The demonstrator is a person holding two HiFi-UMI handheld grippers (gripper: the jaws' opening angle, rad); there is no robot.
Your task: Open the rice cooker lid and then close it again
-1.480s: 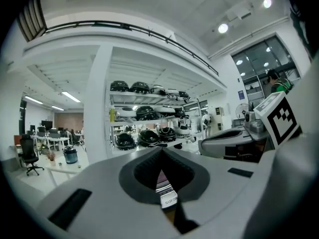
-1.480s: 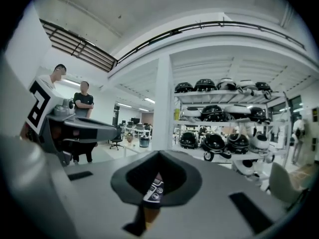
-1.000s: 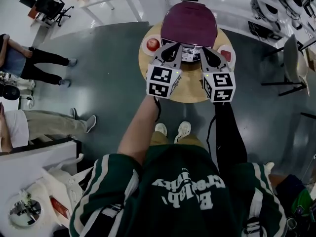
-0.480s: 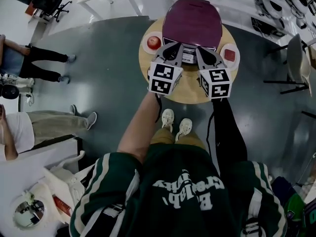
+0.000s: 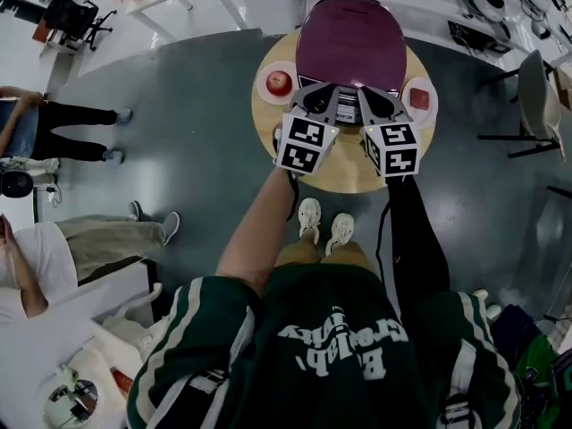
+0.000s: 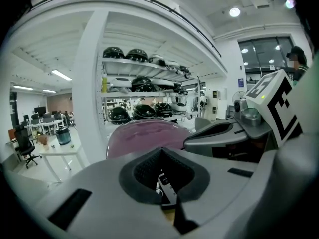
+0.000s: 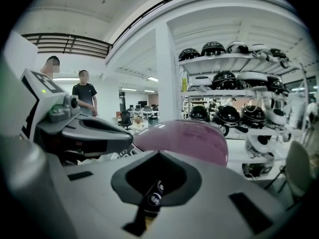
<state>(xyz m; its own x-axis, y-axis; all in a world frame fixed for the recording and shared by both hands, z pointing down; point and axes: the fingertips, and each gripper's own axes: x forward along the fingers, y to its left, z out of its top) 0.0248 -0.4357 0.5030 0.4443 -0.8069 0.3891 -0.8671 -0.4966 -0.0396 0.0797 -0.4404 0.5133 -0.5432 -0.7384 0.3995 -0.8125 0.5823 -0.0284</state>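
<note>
A rice cooker with a closed purple lid [image 5: 350,47] stands at the back of a round wooden table [image 5: 344,172]. My left gripper [image 5: 315,99] and right gripper [image 5: 375,101] sit side by side at the cooker's front, with their tips near its control panel. The jaws of both are shut with nothing between them. The left gripper view shows the purple lid [image 6: 144,136] just beyond the shut left gripper [image 6: 164,180]. The lid [image 7: 192,138] rises the same way behind the right gripper [image 7: 152,195] in the right gripper view.
A plate with an apple [image 5: 278,81] lies left of the cooker, and a plate with something red [image 5: 418,96] lies to its right. A chair [image 5: 536,96] stands at the right. People stand on the floor at the left. Shelves of helmets [image 6: 139,83] are behind the cooker.
Both grippers have edged a little closer to each other and to the cooker's front. The lid has stayed closed.
</note>
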